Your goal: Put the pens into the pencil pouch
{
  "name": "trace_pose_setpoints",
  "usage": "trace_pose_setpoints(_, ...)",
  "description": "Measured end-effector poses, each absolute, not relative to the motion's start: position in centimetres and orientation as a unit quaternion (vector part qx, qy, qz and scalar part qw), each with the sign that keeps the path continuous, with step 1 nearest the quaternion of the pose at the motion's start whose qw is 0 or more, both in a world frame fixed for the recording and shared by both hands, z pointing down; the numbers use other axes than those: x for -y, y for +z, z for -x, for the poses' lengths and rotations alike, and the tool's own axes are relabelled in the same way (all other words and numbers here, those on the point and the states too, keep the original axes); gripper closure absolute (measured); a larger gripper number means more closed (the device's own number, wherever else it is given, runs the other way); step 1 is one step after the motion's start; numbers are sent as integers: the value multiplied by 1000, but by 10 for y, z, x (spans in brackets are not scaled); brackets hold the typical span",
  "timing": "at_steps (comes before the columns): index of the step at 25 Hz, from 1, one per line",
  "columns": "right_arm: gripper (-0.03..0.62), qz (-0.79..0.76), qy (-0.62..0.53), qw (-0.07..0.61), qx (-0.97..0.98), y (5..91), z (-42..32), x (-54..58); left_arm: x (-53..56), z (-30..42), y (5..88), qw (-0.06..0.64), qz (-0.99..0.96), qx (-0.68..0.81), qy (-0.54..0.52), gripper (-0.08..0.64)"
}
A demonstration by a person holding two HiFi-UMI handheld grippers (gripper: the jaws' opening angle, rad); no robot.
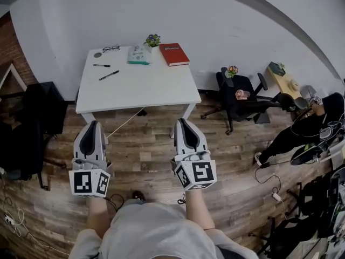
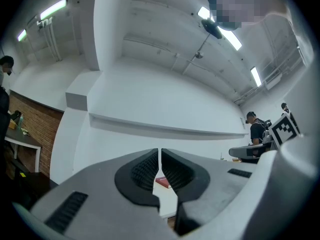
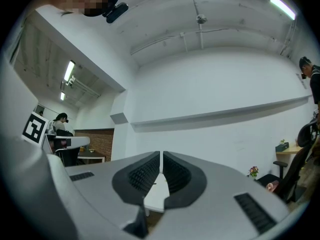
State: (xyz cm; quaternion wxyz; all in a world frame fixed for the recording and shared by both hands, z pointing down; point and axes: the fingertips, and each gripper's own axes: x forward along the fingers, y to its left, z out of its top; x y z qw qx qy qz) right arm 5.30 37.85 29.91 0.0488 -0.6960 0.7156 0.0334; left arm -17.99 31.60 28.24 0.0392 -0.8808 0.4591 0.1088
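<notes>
Two black pens lie on the white table (image 1: 145,88) ahead: one pen (image 1: 101,65) near the far left, another pen (image 1: 109,75) just in front of it. A pale teal pencil pouch (image 1: 139,55) rests at the table's back edge. My left gripper (image 1: 95,124) and right gripper (image 1: 181,122) hover over the wooden floor, short of the table's near edge, both pointing at it. Each has its jaws shut with nothing between them, as the left gripper view (image 2: 159,156) and right gripper view (image 3: 161,160) show.
A red book (image 1: 173,54), a small potted plant (image 1: 153,39), glasses (image 1: 111,49) and a small round object (image 1: 97,54) also lie on the table. A black office chair (image 1: 241,97) stands to the right, a dark cabinet (image 1: 39,108) to the left. A person (image 1: 310,124) crouches at far right among cables.
</notes>
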Motion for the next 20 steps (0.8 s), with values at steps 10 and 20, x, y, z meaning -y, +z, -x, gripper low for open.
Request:
trace_pose_setpoints(10,554,708,28,39,-704,309,-34,-350,-281,199,293,36,888,-447,104,520)
trace_pose_setpoints(20,554,706,27,33,-707,316,-44,-308,-243,189,302,33,889,-446,101,520)
